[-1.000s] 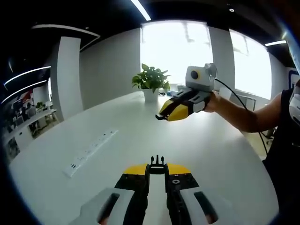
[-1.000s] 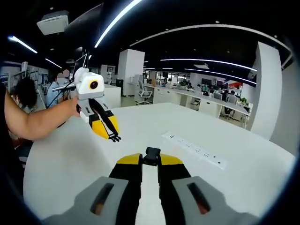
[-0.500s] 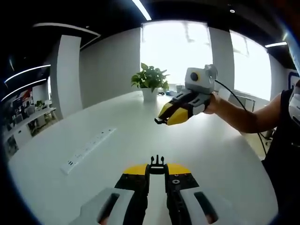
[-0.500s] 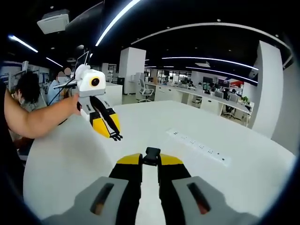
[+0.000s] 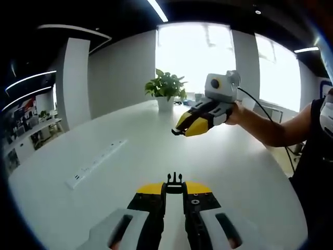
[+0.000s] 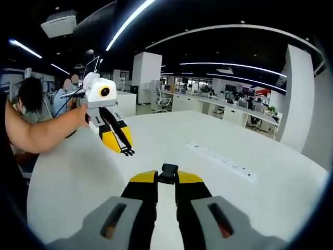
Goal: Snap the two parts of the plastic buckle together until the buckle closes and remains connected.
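Observation:
In the left gripper view my left gripper [image 5: 174, 188] is shut on the black pronged buckle half [image 5: 174, 180], whose prongs stick out past the yellow tips. Beyond it, held above the white table [image 5: 156, 146], my right gripper [image 5: 175, 132] points toward me, shut on a small dark piece. In the right gripper view my right gripper [image 6: 167, 179] is shut on the black socket buckle half [image 6: 168, 172]. To the upper left there, my left gripper [image 6: 127, 152] hangs in the air with the pronged half [image 6: 127, 152] at its tip. The two halves are apart.
A white power strip [image 5: 96, 163] lies on the table, also seen as a power strip [image 6: 223, 161] in the right gripper view. A potted plant [image 5: 167, 91] stands at the table's far end. A person's arm [image 5: 270, 127] holds the right gripper. Office desks and people fill the background.
Both grippers hold nearly still in the air; the views have shifted only slightly. Each stays shut on its buckle half.

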